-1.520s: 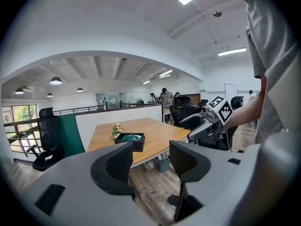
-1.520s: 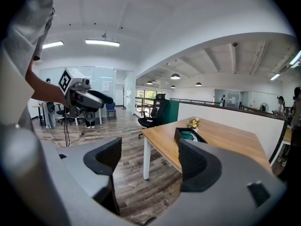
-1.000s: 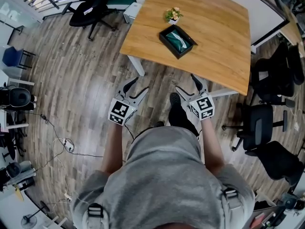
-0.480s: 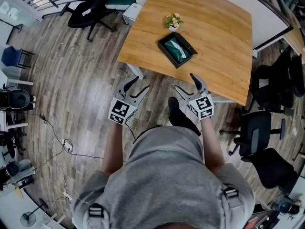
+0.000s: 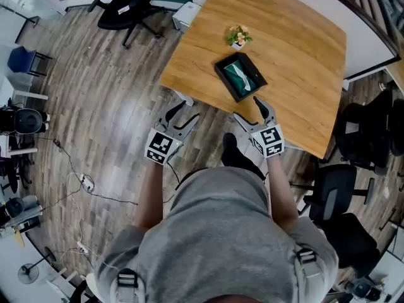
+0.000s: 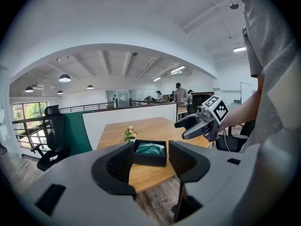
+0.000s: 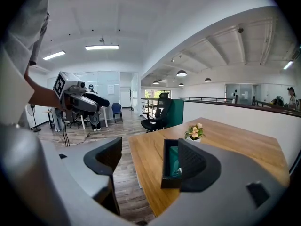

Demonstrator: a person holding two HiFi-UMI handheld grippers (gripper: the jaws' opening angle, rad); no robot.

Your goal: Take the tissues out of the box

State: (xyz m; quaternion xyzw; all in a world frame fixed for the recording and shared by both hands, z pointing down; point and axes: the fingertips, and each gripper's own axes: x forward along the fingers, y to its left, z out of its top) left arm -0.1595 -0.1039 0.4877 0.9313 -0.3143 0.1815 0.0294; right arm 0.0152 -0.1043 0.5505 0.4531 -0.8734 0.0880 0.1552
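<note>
Tissue box (image 5: 240, 76) closer than a second ago, left claw (image 5: 182, 112) spread, empty, right claw (image 5: 247, 108) spread, empty

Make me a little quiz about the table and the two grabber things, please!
1. Fill the gap: the left gripper and the right gripper both have jaws that are ____.
2. What stands next to the black box on the table? A) a small flower plant B) a cup C) a laptop
3. True or false: the black box sits on the floor.
Key: 1 open; 2 A; 3 false, it sits on the table.
</note>
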